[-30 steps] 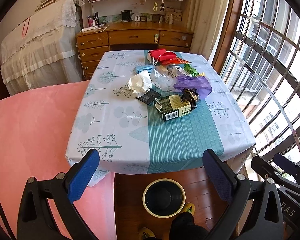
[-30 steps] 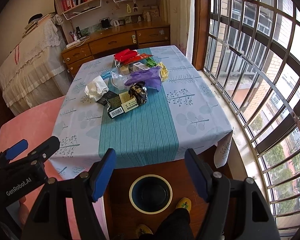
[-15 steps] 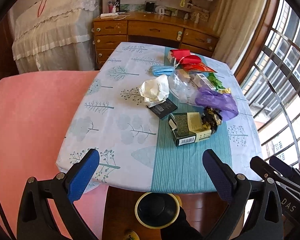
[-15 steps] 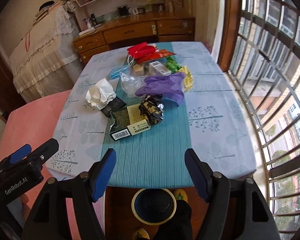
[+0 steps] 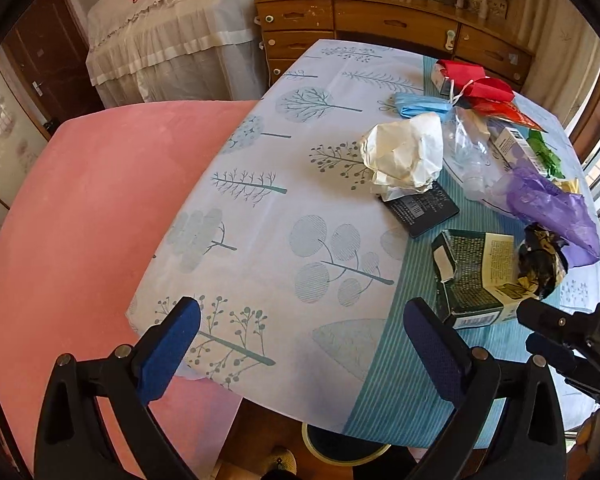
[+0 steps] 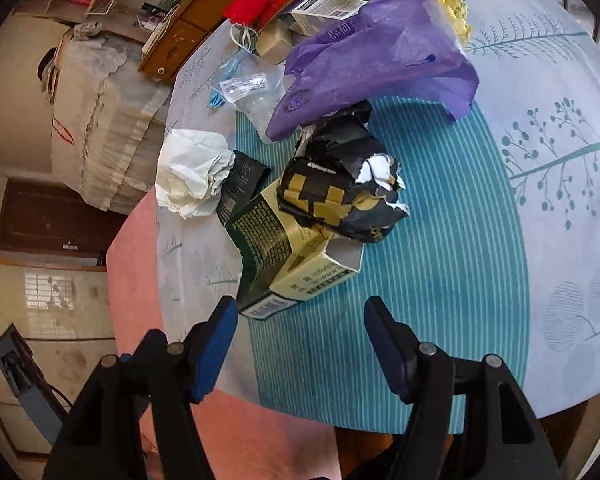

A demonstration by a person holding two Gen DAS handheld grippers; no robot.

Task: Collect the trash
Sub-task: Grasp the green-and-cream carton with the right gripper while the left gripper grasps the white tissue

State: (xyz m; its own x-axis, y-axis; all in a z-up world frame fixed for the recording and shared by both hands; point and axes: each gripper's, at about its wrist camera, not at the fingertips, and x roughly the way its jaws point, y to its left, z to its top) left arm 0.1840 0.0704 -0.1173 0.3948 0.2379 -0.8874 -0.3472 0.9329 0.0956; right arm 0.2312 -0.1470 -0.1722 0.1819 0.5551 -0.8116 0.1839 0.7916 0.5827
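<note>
Trash lies on the tablecloth (image 5: 300,208): a green and cream carton (image 6: 284,264) (image 5: 472,276), a crumpled black and gold wrapper (image 6: 340,188) (image 5: 540,260) on it, a purple bag (image 6: 376,52) (image 5: 552,208), crumpled white paper (image 5: 404,156) (image 6: 192,168), a flat black packet (image 5: 424,208), clear plastic (image 5: 464,148), red items (image 5: 476,84). My right gripper (image 6: 300,320) is open, just short of the carton. My left gripper (image 5: 300,328) is open and empty over the table's near edge. The right gripper also shows in the left wrist view (image 5: 560,328).
A round waste bin (image 5: 340,444) stands on the floor under the table's near edge. A pink bed (image 5: 84,208) runs along the table's left side. A wooden dresser (image 5: 380,28) stands behind the table, a window at the right.
Both grippers have moved forward and down toward the table. The right one has tilted and closed in on the carton. The bin has slid almost out of view beneath.
</note>
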